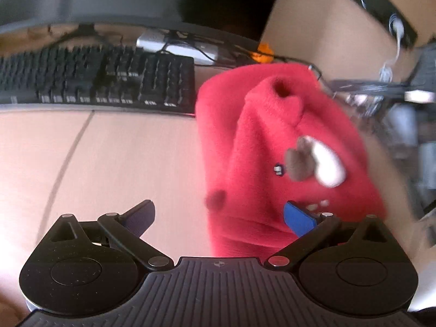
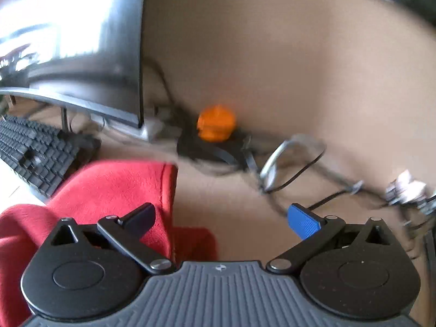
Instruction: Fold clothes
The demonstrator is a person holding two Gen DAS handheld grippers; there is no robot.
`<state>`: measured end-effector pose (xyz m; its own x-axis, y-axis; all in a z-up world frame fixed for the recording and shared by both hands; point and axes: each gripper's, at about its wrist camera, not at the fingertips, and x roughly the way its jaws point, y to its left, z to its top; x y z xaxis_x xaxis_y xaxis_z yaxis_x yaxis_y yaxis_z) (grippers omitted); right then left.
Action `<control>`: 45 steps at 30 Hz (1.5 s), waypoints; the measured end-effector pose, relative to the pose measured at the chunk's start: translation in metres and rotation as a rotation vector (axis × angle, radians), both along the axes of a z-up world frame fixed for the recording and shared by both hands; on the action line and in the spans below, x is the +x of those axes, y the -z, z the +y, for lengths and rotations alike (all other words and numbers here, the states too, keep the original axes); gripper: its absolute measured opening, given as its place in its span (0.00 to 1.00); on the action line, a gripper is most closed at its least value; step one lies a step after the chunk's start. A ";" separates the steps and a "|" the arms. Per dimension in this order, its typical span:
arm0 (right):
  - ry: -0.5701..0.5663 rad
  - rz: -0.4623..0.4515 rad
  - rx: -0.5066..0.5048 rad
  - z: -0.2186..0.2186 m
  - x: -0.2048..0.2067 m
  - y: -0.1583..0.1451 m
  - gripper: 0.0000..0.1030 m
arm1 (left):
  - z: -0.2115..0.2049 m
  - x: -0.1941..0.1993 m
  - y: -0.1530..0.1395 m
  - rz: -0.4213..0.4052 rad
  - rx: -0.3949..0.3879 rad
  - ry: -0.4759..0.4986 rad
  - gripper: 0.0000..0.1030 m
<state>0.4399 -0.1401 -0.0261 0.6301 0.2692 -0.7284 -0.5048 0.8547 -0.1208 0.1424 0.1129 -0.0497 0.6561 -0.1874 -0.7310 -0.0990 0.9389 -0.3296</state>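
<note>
A red fleece garment [image 1: 261,147] with a brown and white patch lies bunched on the pale desk, right of centre in the left wrist view. My left gripper [image 1: 219,216] is open just in front of its near edge, the blue finger over the cloth, the dark finger over bare desk. In the right wrist view the same red garment [image 2: 114,190] fills the lower left. My right gripper [image 2: 222,219] is open, its dark finger over the cloth's right edge and its blue finger over the desk. Nothing sits between either pair of fingers.
A black keyboard [image 1: 95,79] lies at the back left under a monitor [image 2: 70,43]. An orange object [image 2: 216,122] and tangled cables [image 2: 288,163] lie behind the garment. The pale desk [image 1: 109,163] stretches left of the cloth.
</note>
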 end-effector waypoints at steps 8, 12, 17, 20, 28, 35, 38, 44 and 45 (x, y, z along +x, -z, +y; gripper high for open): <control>0.072 0.052 -0.033 -0.001 0.011 0.025 1.00 | -0.044 -0.016 0.006 0.064 -0.017 0.146 1.00; 0.118 0.034 0.044 -0.017 -0.005 0.001 1.00 | -0.052 -0.017 -0.009 0.037 0.045 0.215 1.00; 0.056 0.006 0.175 -0.050 -0.052 -0.031 1.00 | -0.046 -0.015 -0.040 -0.046 0.081 0.267 1.00; -0.035 0.036 0.262 -0.066 -0.084 -0.039 1.00 | -0.043 -0.001 -0.050 -0.096 0.073 0.238 1.00; -0.044 0.114 0.242 -0.068 -0.129 0.014 1.00 | -0.052 0.075 -0.002 0.101 0.030 0.113 1.00; 0.009 0.177 0.344 -0.095 -0.117 0.022 1.00 | -0.058 0.097 0.009 0.140 0.033 0.169 1.00; 0.073 0.184 0.363 -0.117 -0.111 0.024 1.00 | -0.071 0.109 0.009 0.128 0.052 0.216 1.00; 0.259 0.203 0.390 -0.156 -0.118 0.022 1.00 | -0.110 0.138 0.012 0.075 0.059 0.347 1.00; 0.288 0.206 0.398 -0.160 -0.121 0.023 1.00 | -0.116 0.142 0.013 0.066 0.058 0.371 1.00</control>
<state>0.3185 -0.2999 -0.0489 0.5743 0.3866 -0.7216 -0.2216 0.9220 0.3176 0.2846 -0.0030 -0.0623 0.5025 -0.3607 -0.7858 0.2323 0.9317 -0.2791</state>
